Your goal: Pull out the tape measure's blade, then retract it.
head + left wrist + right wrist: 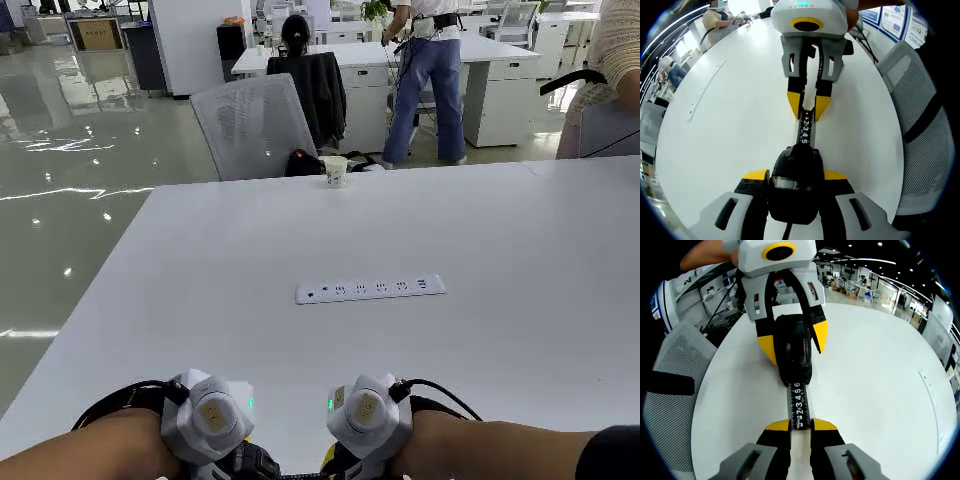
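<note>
At the lower centre of the left gripper view, the left gripper (795, 175) has its jaws closed around the case of the black tape measure (794, 195). A short length of numbered blade (806, 131) runs up the frame to the right gripper (800, 426), whose jaws pinch its end, over the white table (400, 220).

Black for tape measure (795, 195), grey band across it; black w/ white numerals for blade (798, 407). Grey-white bodies, black jaws w/ yellow tips on left gripper (795, 174) & right gripper (801, 426) alike. Plain white for table (300, 220) & power strip (370, 289), dark sockets on latter. Grey mesh on chair (250, 125).
</note>
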The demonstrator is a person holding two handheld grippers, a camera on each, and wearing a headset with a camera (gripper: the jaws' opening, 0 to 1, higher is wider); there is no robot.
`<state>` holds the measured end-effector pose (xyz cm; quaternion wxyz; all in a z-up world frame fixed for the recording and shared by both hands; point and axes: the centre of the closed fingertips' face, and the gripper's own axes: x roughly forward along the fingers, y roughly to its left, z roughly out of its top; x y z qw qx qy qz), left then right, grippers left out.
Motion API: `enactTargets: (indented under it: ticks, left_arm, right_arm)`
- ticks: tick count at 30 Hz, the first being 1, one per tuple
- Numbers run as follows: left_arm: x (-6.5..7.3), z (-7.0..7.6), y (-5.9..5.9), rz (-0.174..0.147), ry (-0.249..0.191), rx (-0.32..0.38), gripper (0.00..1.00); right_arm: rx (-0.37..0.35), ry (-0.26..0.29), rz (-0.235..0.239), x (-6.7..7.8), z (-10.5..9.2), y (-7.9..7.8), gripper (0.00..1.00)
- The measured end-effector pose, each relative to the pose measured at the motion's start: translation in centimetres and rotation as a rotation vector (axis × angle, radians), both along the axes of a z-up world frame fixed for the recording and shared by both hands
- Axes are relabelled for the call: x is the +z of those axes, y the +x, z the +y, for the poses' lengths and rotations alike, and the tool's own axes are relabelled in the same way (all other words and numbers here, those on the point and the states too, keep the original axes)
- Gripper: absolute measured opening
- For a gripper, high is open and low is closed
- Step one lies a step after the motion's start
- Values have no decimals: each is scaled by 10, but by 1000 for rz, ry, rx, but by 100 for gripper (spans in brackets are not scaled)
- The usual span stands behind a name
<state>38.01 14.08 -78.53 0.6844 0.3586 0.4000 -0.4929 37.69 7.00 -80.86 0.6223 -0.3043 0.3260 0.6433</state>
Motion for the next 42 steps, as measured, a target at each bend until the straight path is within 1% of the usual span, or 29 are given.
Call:
enactTargets:
  ticks: [12,23,42]
  left_arm:
    - [0,0,0,-2,-1,0,34]
    - [0,-1,0,-6,0,4,34]
    - [1,-2,0,-10,-4,9,34]
  right_arm:
    - [-11,-10,5,-1,-8,2,11]
    - [-9,-17,-2,-2,-14,2,11]
    - [-19,-15,1,-3,-25,5,11]
